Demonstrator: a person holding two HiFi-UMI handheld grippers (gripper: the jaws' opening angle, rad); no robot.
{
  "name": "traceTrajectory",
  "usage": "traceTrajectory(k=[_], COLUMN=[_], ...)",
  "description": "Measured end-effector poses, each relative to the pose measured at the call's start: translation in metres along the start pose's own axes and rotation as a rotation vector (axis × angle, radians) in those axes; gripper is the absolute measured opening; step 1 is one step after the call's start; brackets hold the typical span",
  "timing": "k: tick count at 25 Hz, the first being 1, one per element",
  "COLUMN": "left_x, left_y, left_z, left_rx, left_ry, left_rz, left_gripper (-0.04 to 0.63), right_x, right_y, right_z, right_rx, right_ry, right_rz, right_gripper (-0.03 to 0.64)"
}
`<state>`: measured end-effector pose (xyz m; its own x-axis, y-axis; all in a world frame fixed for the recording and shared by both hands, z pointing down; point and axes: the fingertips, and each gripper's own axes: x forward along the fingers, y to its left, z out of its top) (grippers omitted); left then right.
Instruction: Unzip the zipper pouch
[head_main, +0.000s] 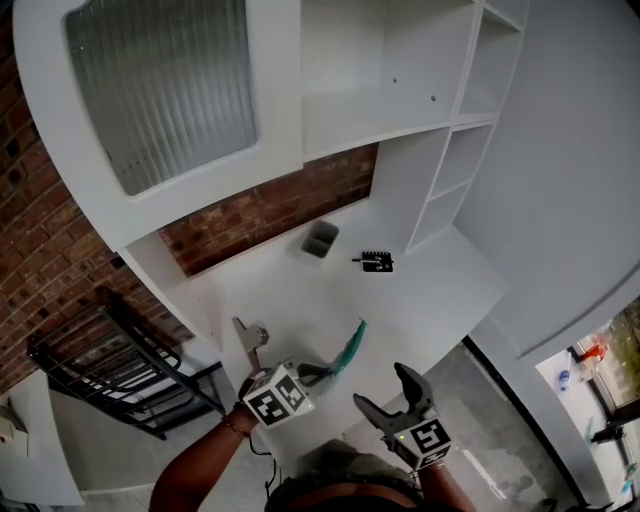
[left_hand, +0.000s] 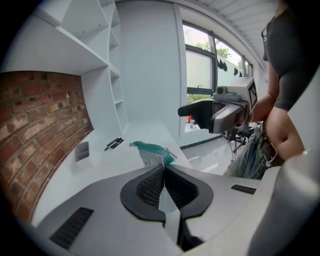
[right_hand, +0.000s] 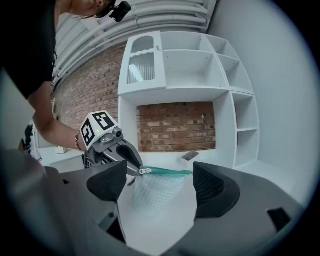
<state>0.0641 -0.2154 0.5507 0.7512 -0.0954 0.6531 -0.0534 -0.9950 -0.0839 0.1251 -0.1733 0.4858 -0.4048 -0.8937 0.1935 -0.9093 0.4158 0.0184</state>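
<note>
1. Here, a white shelving unit (head_main: 400, 80) with a brick back panel (head_main: 270, 210) stands well beyond both tools.
2. White desk (head_main: 430, 290): lies below and ahead of both grippers.
3. Left gripper (left_hand: 164, 172): jaws closed together, pinching the top corner of the pouch. In the right gripper view its tips sit at the pull end of the zipper.
4. Right gripper (right_hand: 157, 182): jaws spread apart with nothing between the pads. It points at the pouch from just beside the left gripper and touches neither.
5. Zipper pouch (right_hand: 155, 192): held clear of the desk, hanging below the left gripper's tips and framed between the right gripper's open jaws. Its body is translucent white with a fine grid texture.
6. Teal zipper band (right_hand: 167, 172): runs along the pouch's top edge, away from the left gripper.
7. Grey container (head_main: 320, 240): on the desk, far ahead of the tools, near the brick panel.
8. Black object (head_main: 377, 262): beside that container; too small to identify.
9. Pale zipper pull (right_hand: 145, 170): at the band's end nearest the left gripper's tips.
</note>
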Motion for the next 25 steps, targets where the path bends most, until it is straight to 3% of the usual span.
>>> traceTrajectory(k=[6, 12, 16, 25], left_x=[-0.025, -0.057, -0.08, -0.109], left_y=[-0.013, -0.024, -0.023, -0.022], left_z=[0.009, 0.026, 0.03, 0.02], left_rx=[-0.103, -0.159, -0.19, -0.182], left_ry=[-0.069, -0.169, -0.217, -0.195], left_rz=[0.057, 0.15, 0.205, 0.27], left_gripper=[0.008, 0.008, 0.008, 0.008], right_x=[0.017, 0.021, 0.024, 0.041], right_y=[0.049, 0.062, 0.07, 0.108], right_z=[0.013, 0.032, 0.045, 0.059], right_rx=[-0.063, -0.032, -0.046, -0.094], right_ry=[-0.015, -0.082, -0.119, -0.143], right_rz=[0.144, 0.197, 0.253, 0.412], right_gripper=[0.355, 0.317, 0.246, 0.156])
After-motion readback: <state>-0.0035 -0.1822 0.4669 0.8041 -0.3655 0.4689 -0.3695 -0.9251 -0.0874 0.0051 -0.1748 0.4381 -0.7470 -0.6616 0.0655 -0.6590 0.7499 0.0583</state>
